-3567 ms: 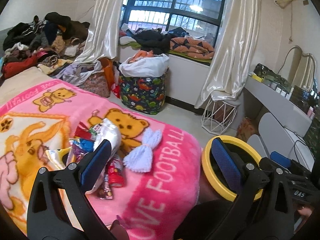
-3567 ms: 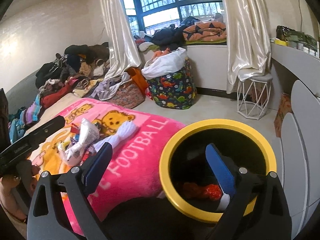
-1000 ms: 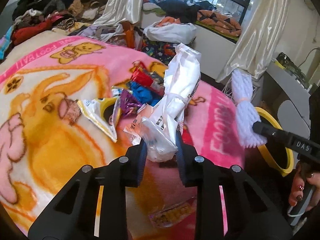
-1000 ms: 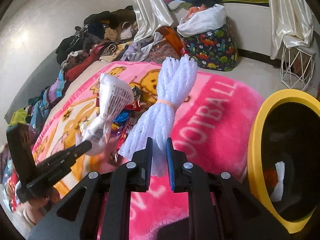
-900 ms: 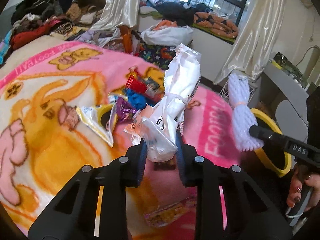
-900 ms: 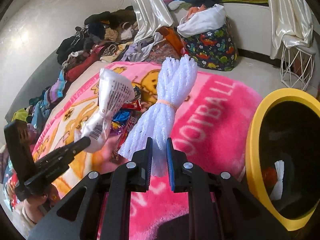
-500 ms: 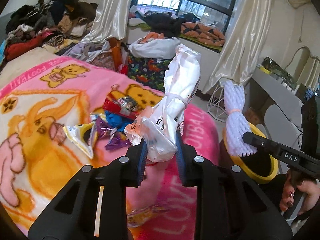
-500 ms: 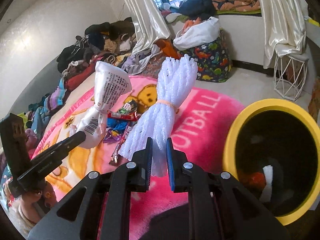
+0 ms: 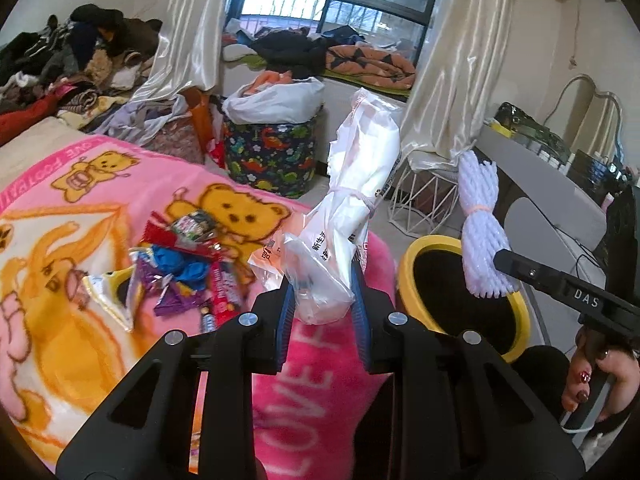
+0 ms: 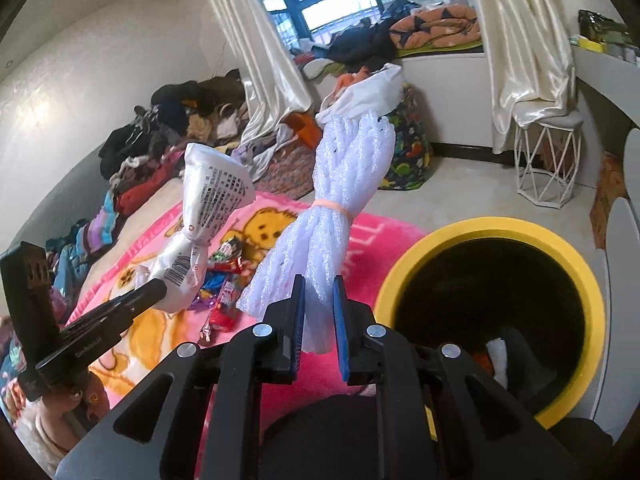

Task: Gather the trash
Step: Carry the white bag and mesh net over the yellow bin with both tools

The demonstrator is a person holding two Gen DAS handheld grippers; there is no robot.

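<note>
My left gripper [image 9: 322,316] is shut on a crumpled white plastic bag [image 9: 352,200], held upright above the pink blanket [image 9: 312,380]; the bag also shows in the right wrist view [image 10: 208,208]. My right gripper [image 10: 319,320] is shut on a white foam-net bundle [image 10: 336,208] tied with an orange band, held just left of the yellow-rimmed bin [image 10: 492,308]. In the left wrist view the bundle [image 9: 480,224] hangs over the bin [image 9: 460,292]. Several snack wrappers [image 9: 180,264] lie on the blanket.
Some trash lies inside the bin [image 10: 496,356]. A patterned laundry basket [image 9: 272,152] stands by the window, a white wire stool [image 10: 548,160] by the curtain. Clothes pile [image 9: 60,64] at the back left. A grey desk [image 9: 552,196] runs along the right.
Both grippers have risen and swung right toward the bin with their loads. The foam bundle now hangs over the bin's rim; the wrappers stay on the blanket.
</note>
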